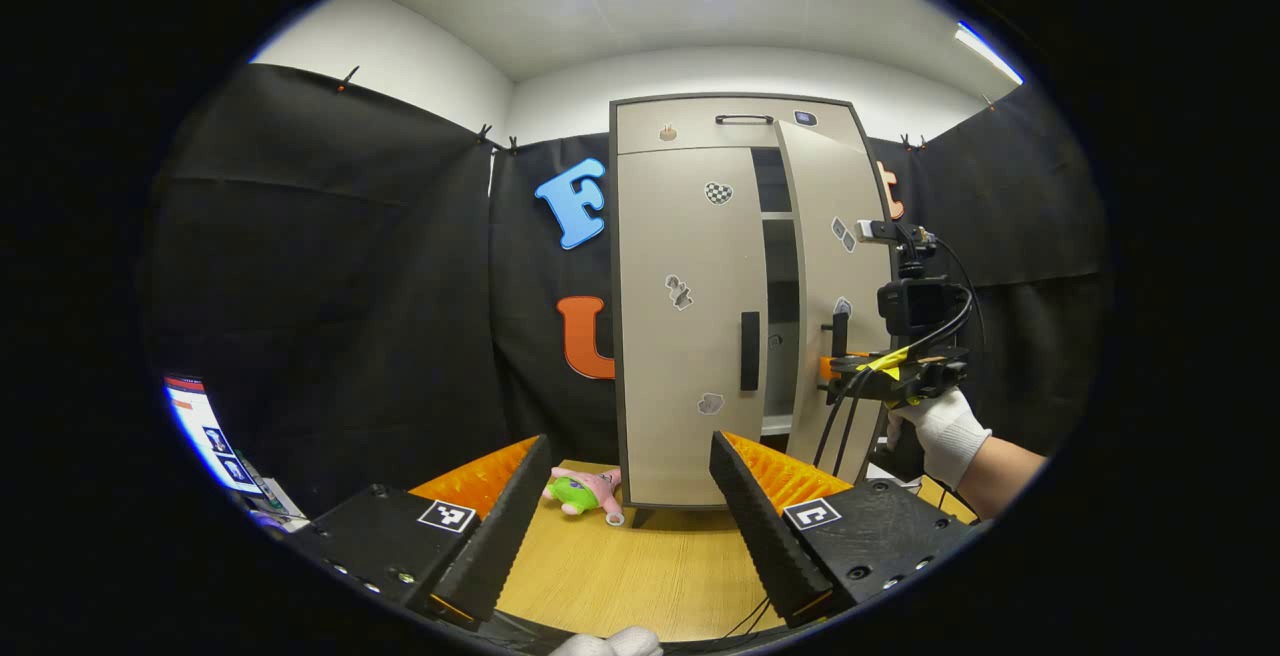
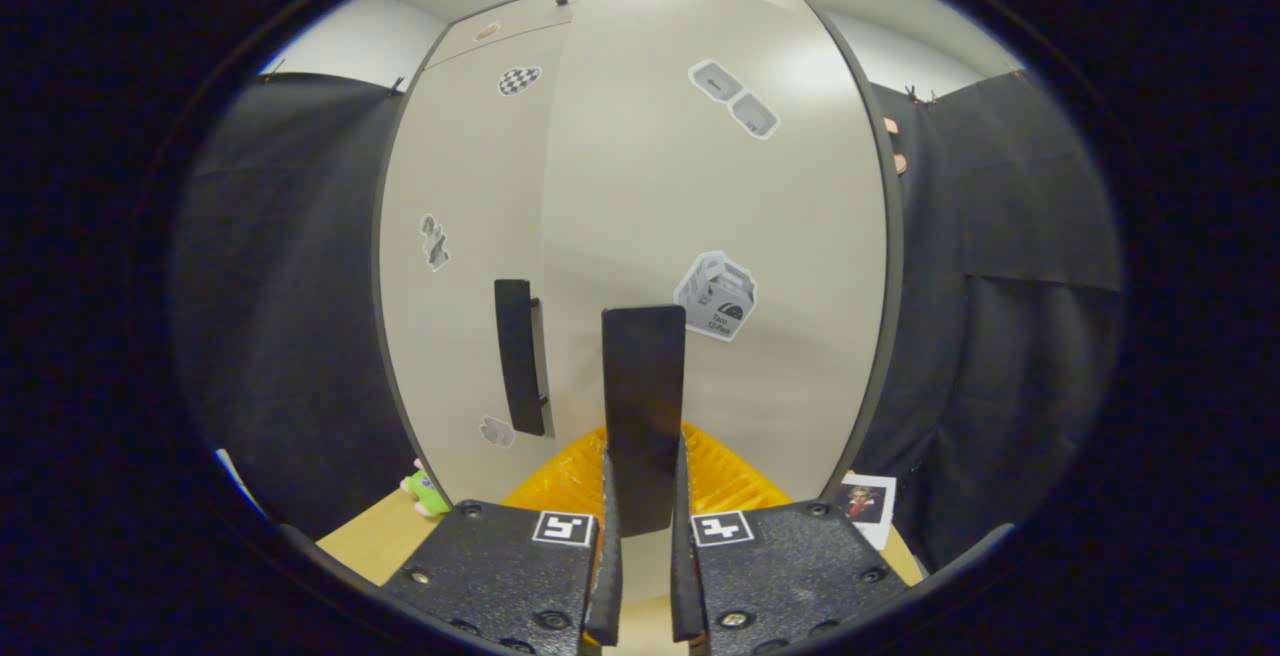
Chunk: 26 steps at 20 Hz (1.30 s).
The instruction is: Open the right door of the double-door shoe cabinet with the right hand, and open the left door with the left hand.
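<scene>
The right door's handle (image 2: 644, 416) is squeezed between the fingers of the right gripper (image 2: 640, 556). The left gripper (image 1: 618, 526) is held wide open, with the closed left door (image 1: 690, 336) straight ahead.

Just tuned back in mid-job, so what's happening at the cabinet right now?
The right gripper is shut on the right door's handle, and the right door stands partly open, showing shelves inside. The left door is closed, its handle untouched. The left gripper is open, back from the cabinet above the wooden table.
</scene>
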Each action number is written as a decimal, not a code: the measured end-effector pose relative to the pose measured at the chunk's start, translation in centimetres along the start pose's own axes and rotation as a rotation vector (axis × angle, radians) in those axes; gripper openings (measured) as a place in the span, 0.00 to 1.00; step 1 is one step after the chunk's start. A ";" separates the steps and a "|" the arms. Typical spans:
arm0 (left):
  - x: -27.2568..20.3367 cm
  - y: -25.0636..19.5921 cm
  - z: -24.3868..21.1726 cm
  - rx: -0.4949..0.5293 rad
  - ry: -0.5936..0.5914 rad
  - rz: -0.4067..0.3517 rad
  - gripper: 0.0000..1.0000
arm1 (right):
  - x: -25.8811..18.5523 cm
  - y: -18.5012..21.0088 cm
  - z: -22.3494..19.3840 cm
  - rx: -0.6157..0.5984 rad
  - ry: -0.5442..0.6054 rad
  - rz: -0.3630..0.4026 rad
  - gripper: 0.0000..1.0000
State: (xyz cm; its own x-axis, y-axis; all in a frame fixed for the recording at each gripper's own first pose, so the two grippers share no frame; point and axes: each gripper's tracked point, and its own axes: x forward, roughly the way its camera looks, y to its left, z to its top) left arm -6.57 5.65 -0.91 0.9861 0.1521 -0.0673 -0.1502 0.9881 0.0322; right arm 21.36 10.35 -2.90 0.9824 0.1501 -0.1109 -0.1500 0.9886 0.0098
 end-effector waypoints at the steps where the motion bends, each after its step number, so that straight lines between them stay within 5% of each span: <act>1: -0.3 -0.1 -0.1 -0.001 -0.002 -0.003 0.96 | -0.4 -0.1 -0.2 0.000 0.000 -0.006 0.23; 26: -0.2 -2.1 -0.2 -0.024 -0.027 -0.181 0.96 | -8.1 -8.0 -1.2 0.025 -0.017 -0.121 0.18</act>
State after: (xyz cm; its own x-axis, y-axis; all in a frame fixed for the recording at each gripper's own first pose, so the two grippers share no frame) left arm -6.43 3.56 -1.16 0.9987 -0.0290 -0.0428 0.0290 0.9996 -0.0017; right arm 14.42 1.24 -3.24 0.9949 0.0291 -0.0963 -0.0271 0.9994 0.0219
